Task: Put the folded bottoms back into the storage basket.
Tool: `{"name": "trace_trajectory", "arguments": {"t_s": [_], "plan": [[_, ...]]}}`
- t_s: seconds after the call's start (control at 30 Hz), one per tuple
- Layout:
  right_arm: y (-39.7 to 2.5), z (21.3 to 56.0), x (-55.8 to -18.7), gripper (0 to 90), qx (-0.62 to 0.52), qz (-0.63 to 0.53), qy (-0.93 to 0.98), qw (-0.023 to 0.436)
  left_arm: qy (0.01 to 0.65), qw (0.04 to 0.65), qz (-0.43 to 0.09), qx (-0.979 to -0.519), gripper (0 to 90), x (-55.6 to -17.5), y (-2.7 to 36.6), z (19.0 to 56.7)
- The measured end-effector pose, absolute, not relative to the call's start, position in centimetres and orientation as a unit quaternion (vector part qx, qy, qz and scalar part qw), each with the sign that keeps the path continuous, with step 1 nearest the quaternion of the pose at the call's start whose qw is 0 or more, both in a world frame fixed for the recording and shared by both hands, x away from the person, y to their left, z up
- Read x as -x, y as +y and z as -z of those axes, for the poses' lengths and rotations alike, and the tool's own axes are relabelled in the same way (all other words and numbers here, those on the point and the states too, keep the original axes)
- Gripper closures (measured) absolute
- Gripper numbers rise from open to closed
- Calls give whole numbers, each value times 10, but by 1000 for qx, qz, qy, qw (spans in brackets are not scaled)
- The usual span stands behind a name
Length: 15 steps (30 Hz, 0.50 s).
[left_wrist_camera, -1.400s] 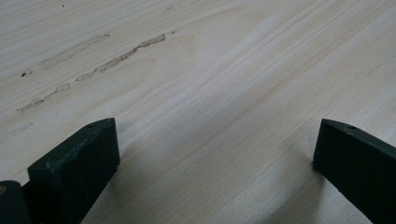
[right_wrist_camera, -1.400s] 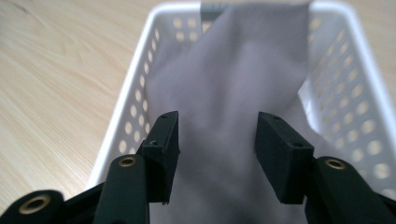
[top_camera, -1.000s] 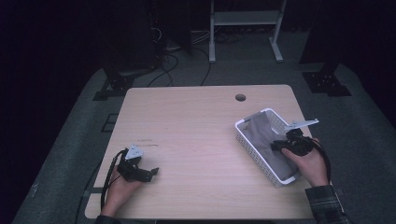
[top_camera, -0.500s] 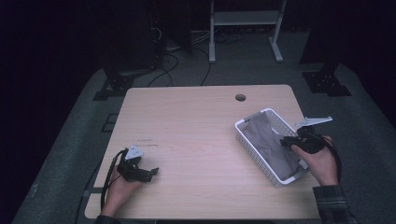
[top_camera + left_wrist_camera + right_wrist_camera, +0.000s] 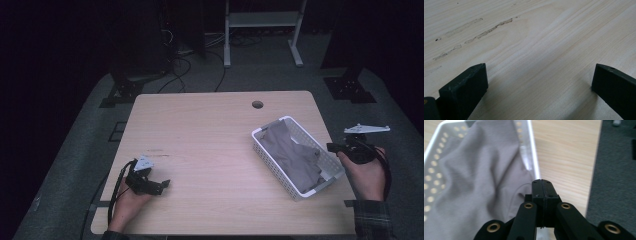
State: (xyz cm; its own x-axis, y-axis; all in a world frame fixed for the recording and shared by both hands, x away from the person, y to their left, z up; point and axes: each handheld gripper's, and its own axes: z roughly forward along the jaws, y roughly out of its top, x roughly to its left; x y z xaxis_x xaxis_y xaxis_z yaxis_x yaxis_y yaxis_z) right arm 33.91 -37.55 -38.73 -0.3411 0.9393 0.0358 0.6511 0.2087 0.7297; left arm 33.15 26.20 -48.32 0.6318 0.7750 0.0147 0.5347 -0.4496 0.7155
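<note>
while the left gripper (image 5: 150, 183) rests with fingers spread, the right gripper (image 5: 541, 182) fingers press together beside the basket (image 5: 280, 122) of grey cloth (image 5: 292, 155).

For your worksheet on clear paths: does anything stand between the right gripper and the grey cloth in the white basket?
Only the basket's own wall. The right gripper, jaws shut, is just outside the white basket, whose near rim lies between it and the grey cloth. Above the rim, nothing visible blocks the way.

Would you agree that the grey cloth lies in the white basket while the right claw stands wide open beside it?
Not quite: the right claw is shut, jaws pressed together, as the right gripper view shows. The grey cloth does lie in the white basket.
</note>
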Motion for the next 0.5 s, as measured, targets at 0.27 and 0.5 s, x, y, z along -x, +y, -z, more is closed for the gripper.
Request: {"name": "trace_trajectory", "arguments": {"t_s": [0.27, 0.5], "plan": [[-386, 405, -347, 896, -556, -303, 751, 188, 393, 348, -173, -834, 0, -331, 262, 483], [-376, 410, -348, 895, -541, -310, 764, 163, 393, 348, -172, -834, 0, -332, 262, 483]]}}
